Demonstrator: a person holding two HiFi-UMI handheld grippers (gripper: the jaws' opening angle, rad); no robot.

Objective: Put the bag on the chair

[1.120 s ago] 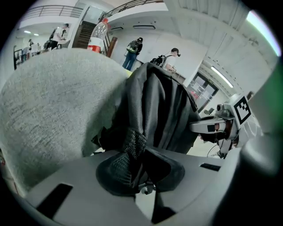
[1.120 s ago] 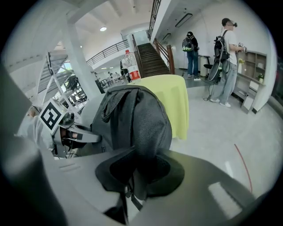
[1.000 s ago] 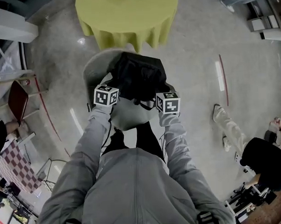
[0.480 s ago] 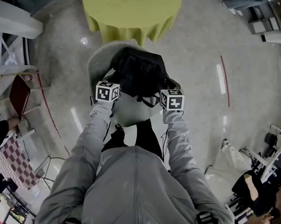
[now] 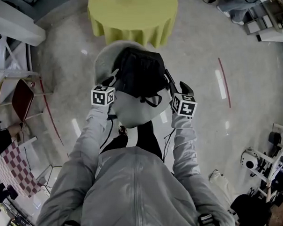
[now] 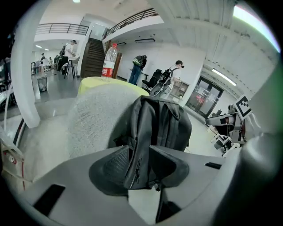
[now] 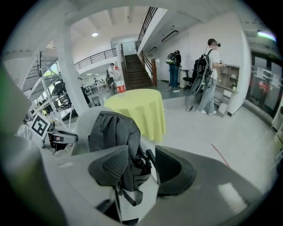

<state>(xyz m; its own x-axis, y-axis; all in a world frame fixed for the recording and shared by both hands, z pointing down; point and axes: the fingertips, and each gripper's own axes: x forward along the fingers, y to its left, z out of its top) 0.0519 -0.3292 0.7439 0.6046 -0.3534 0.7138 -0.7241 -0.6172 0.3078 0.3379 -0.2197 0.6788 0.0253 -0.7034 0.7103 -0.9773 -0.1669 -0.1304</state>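
A black backpack [image 5: 140, 75] stands upright on the pale grey chair [image 5: 132, 114], leaning on its backrest [image 6: 93, 117]. My left gripper [image 5: 113, 82] is at the bag's left lower corner. Its jaws are wide apart, and a zipped edge of the bag [image 6: 154, 126] shows between the pads without being pressed. My right gripper [image 5: 178, 88] is just off the bag's right side, and its jaws are opening. The bag's lower side [image 7: 115, 132] and a loose strap [image 7: 128, 196] sit in the gap, free of the pads.
A round table with a yellow cloth [image 5: 132, 12] stands just behind the chair, with a bottle [image 6: 108, 62] on it. A dark red folding chair [image 5: 20, 99] is at the left. A red line [image 5: 224, 81] marks the floor on the right. People [image 7: 208, 75] stand far off.
Both grippers have let go of the bag and their jaws have spread. The right gripper has drawn a little to the right. The bag stays on the chair.
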